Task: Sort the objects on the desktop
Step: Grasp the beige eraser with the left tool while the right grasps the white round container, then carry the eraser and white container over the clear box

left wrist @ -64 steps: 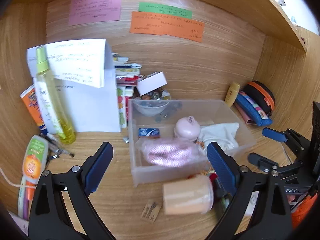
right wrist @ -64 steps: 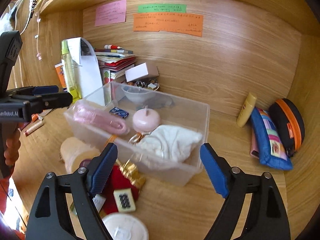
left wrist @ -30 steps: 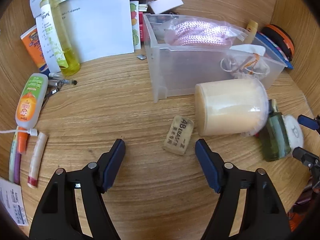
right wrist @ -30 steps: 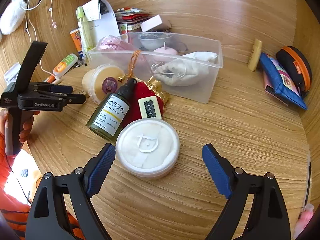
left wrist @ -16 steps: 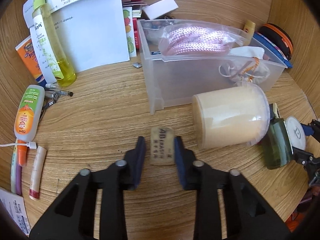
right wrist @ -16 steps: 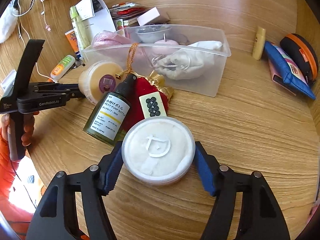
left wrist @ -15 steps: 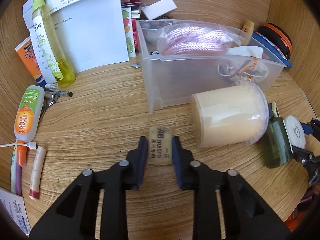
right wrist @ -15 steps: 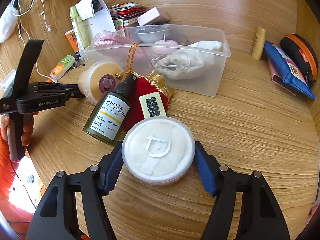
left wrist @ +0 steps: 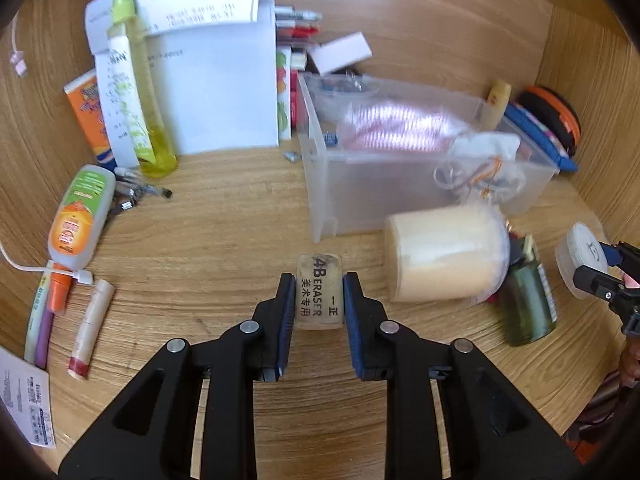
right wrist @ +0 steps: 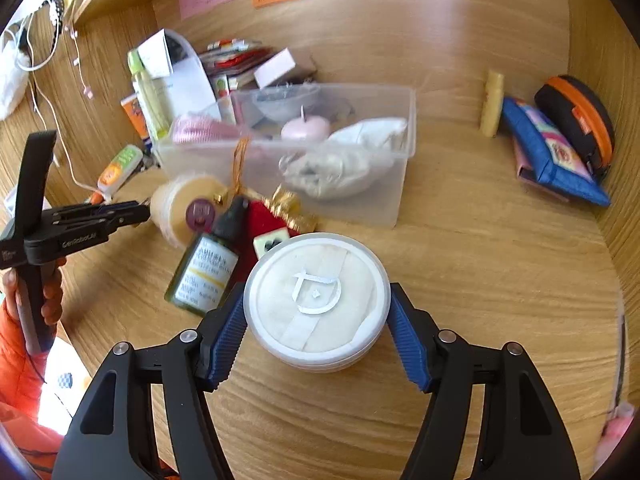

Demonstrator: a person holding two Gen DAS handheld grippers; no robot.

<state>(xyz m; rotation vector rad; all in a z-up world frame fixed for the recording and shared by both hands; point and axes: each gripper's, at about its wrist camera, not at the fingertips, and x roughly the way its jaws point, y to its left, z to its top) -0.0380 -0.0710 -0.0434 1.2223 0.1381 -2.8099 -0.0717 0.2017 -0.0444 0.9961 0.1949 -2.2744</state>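
Left wrist view: the left gripper [left wrist: 319, 304] has its ribbed blue pads pressed against both long sides of a worn, rounded beige eraser [left wrist: 319, 291] printed with dark lettering, clamping it above the grained wooden desk [left wrist: 208, 248]. Whether the eraser touches the wood cannot be told from this angle. Just ahead and right lies a cream cylindrical jar [left wrist: 444, 254] on its side, touching a dark green glass bottle [left wrist: 528, 304]. Behind them stands a clear frosted plastic bin [left wrist: 332, 196] holding a pink braided bundle [left wrist: 396, 128] in a shiny bag. At far left are a squeezy tube with an orange label [left wrist: 78, 216] and a tall yellow spray bottle [left wrist: 138, 96].

Right wrist view: the right gripper [right wrist: 316, 320] is closed on a round white tub [right wrist: 318, 296] with a smooth translucent lid and raised emblem, its blue pads against opposite sides of the rim. The tub sits in front of the green bottle [right wrist: 206, 270] and a red tasselled charm [right wrist: 262, 216], near the bin's [right wrist: 384, 200] front wall. At left, a gloved hand [right wrist: 50, 292] holds the other gripper's handle upright, its fingers reaching level toward the jar [right wrist: 180, 210].
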